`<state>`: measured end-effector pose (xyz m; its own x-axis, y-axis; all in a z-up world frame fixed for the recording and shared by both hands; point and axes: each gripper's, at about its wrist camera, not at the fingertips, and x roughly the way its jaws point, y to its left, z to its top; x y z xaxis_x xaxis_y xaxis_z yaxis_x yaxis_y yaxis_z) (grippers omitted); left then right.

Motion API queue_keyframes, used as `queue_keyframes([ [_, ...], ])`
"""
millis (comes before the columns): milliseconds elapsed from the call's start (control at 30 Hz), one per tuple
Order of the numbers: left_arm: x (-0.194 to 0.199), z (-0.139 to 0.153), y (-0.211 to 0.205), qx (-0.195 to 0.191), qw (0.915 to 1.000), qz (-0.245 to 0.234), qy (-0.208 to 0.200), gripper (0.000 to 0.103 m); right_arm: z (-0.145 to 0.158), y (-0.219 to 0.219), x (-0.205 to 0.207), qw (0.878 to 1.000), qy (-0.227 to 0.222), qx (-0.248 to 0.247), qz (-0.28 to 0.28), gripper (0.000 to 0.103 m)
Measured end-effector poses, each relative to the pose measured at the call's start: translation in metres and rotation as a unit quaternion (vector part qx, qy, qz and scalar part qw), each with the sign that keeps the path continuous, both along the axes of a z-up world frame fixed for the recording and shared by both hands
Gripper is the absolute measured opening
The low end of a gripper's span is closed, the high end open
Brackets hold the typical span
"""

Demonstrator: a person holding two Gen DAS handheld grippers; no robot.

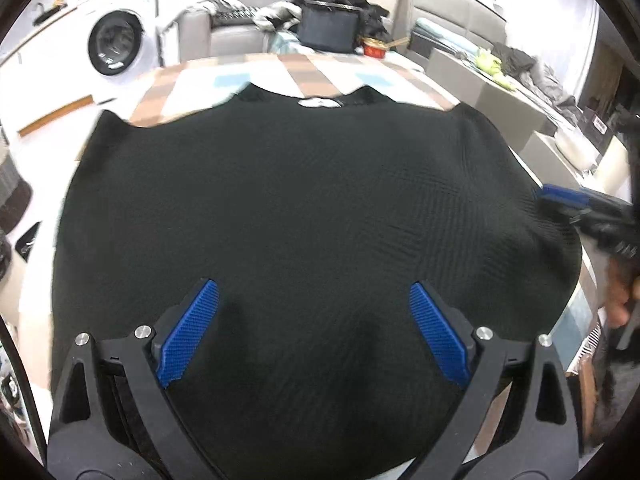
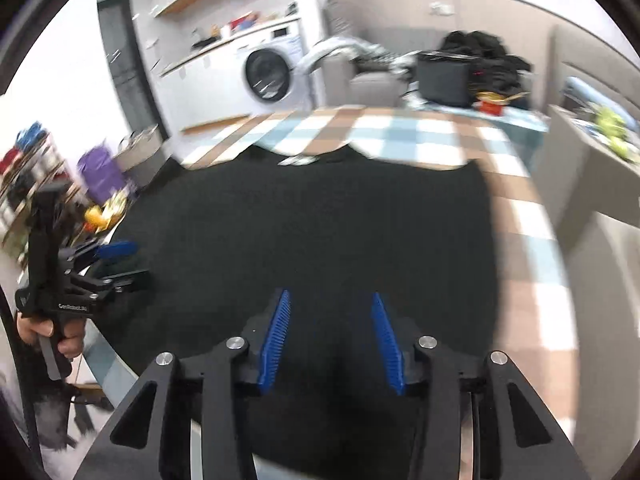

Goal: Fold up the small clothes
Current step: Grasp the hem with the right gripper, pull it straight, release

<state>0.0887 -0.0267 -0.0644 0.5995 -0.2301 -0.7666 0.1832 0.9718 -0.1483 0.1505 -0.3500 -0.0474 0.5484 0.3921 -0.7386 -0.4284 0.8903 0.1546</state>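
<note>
Checkered surface (image 1: 280, 72), black top (image 1: 304, 200) still flat, no fold yet; left gripper (image 1: 314, 336) jaws wide, right gripper (image 2: 330, 340) narrower, both empty.

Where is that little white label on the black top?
The white label sits at the neckline of the black top, at its far edge in both views, on the checked tablecloth side facing the sofa.
</note>
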Motion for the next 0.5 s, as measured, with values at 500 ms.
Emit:
queue_keyframes([
  [500, -0.012, -0.019, 0.023, 0.059, 0.9978, 0.03, 0.006, 0.095, -0.038, 0.007, 0.03, 0.997, 0.013, -0.076, -0.018, 0.043],
])
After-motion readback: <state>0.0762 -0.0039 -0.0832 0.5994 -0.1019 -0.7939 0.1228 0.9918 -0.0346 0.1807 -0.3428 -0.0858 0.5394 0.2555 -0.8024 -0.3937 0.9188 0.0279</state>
